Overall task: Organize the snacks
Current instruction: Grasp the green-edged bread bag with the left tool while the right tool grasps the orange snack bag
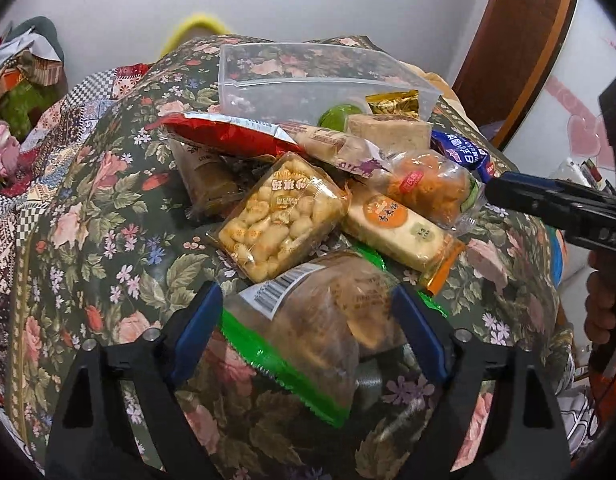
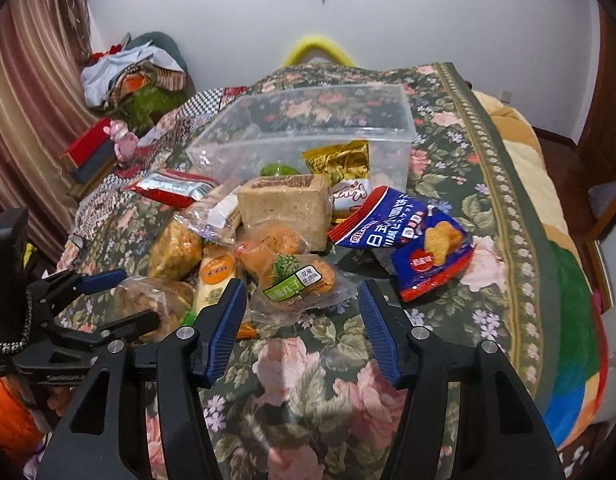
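Observation:
A pile of wrapped snacks lies on a floral cloth in front of a clear plastic bin (image 1: 267,76) (image 2: 308,128). The bin holds a gold packet (image 2: 340,160) and a green item (image 1: 340,116). My left gripper (image 1: 308,316) is open, its blue pads on either side of a clear bread bag with green trim (image 1: 320,320), not pressing it. My right gripper (image 2: 299,320) is open and empty, just in front of an orange bun pack with a green label (image 2: 291,268). A blue and red biscuit bag (image 2: 416,240) lies to its right. The left gripper also shows in the right wrist view (image 2: 119,300).
A pack of small round biscuits (image 1: 279,220), a red packet (image 1: 223,136) and a tan cake block (image 2: 283,200) sit in the pile. Clothes and boxes (image 2: 119,80) are heaped at the far left. The table's right edge (image 2: 548,240) drops off over a striped blanket.

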`<state>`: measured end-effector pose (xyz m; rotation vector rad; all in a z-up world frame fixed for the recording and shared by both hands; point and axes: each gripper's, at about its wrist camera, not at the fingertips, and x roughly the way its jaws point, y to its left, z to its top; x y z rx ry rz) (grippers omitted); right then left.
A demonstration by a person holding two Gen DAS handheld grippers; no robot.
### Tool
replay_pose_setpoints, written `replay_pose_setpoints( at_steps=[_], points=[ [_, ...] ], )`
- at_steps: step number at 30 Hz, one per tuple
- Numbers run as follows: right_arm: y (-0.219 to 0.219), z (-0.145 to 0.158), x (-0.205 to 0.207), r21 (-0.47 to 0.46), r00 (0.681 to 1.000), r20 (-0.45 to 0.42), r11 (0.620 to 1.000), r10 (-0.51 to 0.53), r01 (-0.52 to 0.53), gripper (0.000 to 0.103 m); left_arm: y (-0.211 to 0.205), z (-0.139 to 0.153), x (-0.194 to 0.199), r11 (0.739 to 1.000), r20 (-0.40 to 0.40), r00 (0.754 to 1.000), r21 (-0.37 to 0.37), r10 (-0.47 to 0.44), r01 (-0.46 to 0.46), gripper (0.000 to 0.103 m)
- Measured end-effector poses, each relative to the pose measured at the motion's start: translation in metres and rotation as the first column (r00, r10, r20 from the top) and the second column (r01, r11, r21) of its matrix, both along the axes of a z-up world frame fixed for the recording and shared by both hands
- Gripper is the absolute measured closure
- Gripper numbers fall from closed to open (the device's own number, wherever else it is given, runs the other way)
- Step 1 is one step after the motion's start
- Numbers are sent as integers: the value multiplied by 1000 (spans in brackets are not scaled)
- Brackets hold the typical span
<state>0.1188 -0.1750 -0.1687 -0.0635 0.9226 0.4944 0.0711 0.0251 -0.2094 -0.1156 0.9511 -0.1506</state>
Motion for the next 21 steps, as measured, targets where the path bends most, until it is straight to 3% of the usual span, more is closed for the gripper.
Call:
replay_pose_setpoints(
  at_steps=[4, 9, 16, 19, 21],
  points=[
    [6, -10, 14, -5, 999, -36, 1000, 8, -9, 48, -2, -8, 7, 1000, -11, 1000, -16, -18, 18, 7],
    [13, -20, 24, -15, 998, -60, 1000, 14, -15, 36, -3, -15, 15, 999, -17, 1000, -35, -22, 21, 4],
    [22, -40, 34, -17, 990, -138, 999, 31, -34, 36, -5, -26, 25, 998, -59, 998, -50, -26, 23, 4],
    [21, -40, 31, -16, 990, -139, 999, 36, -38, 38, -3, -26, 24, 999, -54, 998, -48, -20, 17, 7],
    [18, -36, 29, -3, 991, -127, 999, 37, -38, 50, -2, -23, 21, 998, -45, 999, -50, -23, 21, 24]
  ],
)
